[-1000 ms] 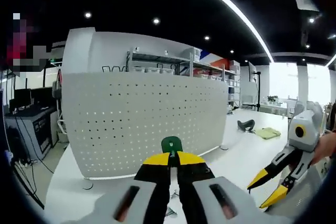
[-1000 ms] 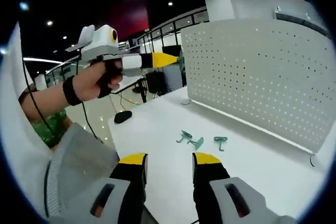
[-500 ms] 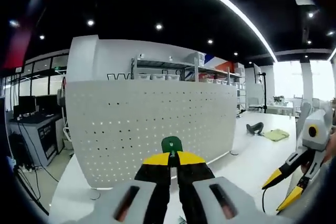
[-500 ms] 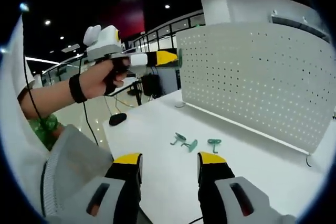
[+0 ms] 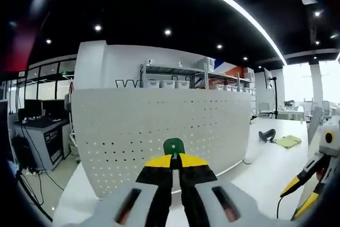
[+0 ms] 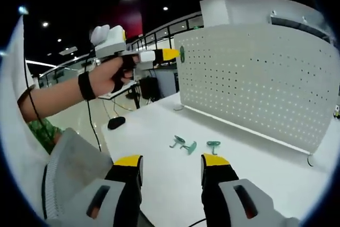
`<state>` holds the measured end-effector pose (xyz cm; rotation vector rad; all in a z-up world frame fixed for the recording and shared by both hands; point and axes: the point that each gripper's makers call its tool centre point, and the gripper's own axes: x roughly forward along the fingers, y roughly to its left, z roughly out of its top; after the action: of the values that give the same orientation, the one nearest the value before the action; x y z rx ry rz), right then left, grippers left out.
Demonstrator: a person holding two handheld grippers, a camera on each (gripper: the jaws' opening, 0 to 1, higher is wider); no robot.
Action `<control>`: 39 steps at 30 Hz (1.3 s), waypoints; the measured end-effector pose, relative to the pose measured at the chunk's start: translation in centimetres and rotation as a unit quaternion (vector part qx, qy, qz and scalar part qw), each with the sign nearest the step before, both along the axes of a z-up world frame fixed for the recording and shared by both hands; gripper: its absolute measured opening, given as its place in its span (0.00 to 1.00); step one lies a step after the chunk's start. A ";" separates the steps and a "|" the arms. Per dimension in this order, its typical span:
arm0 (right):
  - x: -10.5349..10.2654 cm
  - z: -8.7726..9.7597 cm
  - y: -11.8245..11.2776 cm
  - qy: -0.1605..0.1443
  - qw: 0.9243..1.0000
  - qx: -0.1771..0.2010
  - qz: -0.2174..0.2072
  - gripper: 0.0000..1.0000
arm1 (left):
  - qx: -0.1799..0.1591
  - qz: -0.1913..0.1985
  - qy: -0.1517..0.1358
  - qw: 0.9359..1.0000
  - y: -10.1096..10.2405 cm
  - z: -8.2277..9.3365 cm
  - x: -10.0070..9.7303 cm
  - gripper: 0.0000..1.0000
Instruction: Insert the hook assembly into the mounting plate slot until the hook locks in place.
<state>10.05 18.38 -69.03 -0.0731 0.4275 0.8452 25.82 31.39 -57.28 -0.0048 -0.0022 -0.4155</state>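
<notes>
The left gripper (image 5: 172, 162), clamped on a green plastic hook (image 5: 173, 146), faces the white perforated metal board (image 5: 159, 131); next, the hook must meet a hole. The right gripper (image 6: 171, 164) waits, jaws apart and empty.

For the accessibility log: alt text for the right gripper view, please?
A hand holds the left gripper with a green hook in its shut jaws, near the edge of a white pegboard. Three more hooks lie on the white table ahead of the open right gripper.
</notes>
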 end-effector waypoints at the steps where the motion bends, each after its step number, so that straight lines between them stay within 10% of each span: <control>1: 0.0 0.0 -0.1 -0.001 1.000 -0.001 -0.002 0.44 | 0.000 0.002 -0.001 1.000 0.1 0.1 0.2 0.03; 39: 0.4 0.3 -2.4 0.001 0.999 -0.006 -0.040 0.43 | 0.048 0.081 -0.048 0.994 2.5 3.6 7.8 0.03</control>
<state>10.40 15.98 -68.72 -0.0655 0.4338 0.7641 33.60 33.90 -53.71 0.1099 -0.0772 -0.2520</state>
